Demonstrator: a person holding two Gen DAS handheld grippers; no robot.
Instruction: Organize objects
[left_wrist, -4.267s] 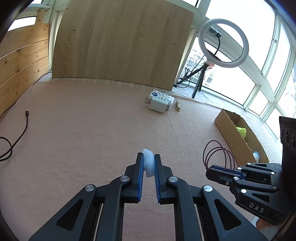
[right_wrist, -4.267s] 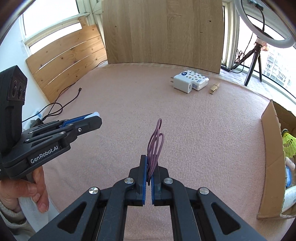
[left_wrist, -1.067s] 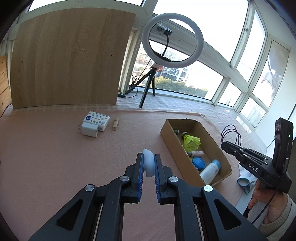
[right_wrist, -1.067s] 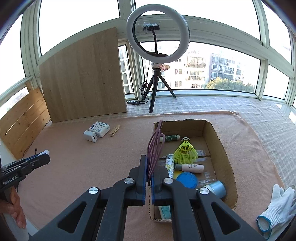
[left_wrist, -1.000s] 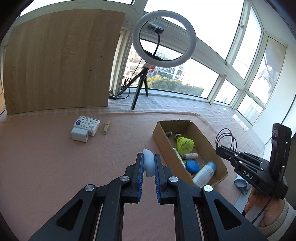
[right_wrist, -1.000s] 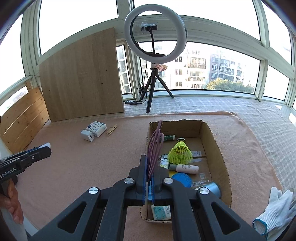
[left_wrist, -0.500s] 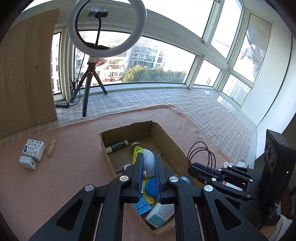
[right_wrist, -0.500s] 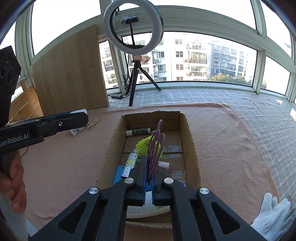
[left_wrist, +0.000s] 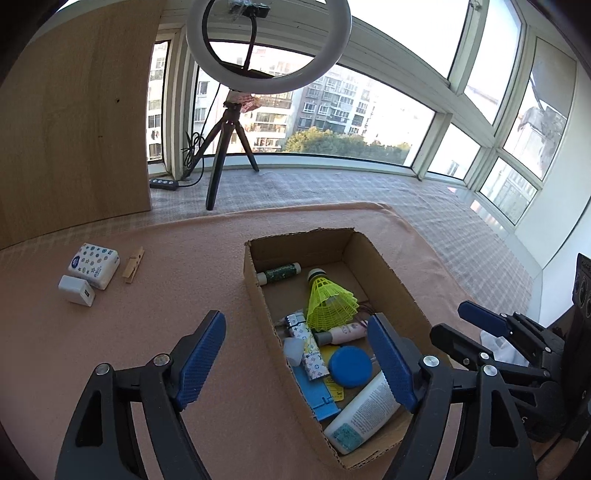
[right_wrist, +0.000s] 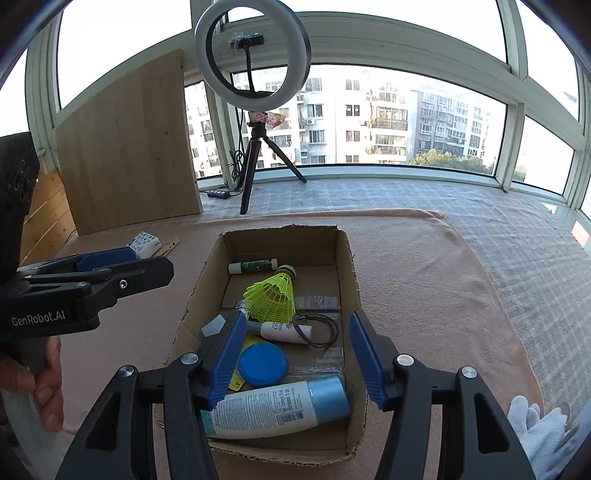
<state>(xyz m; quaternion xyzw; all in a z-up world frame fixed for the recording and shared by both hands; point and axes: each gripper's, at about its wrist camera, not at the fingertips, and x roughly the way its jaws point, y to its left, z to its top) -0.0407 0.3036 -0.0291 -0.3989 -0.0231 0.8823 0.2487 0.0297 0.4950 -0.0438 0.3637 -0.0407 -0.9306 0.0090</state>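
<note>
Box (right_wrist: 347, 258): plain brown cardboard, sits on a salmon-pink blanket (right_wrist: 424, 280). In the box: neon yellow-green shuttlecock (right_wrist: 271, 295), round blue lid (right_wrist: 262, 363), white bottle (right_wrist: 273, 408) with light-blue cap and black print, pale pink tube (right_wrist: 284, 331), dark purple bands (right_wrist: 319, 330), white tube with dark green label (right_wrist: 253, 266), translucent white cap (left_wrist: 292, 350), blue card (left_wrist: 317, 393). Left of the box: white packet (left_wrist: 94, 265) dotted with blue-green shapes, plain white charger (left_wrist: 76, 290), tan wood peg (left_wrist: 133, 259). Gripper pads (right_wrist: 227, 363) blue, frames black. Right of the box: white glove (right_wrist: 535, 428). Beyond the box: grey-white checked cloth (right_wrist: 480, 199).
</note>
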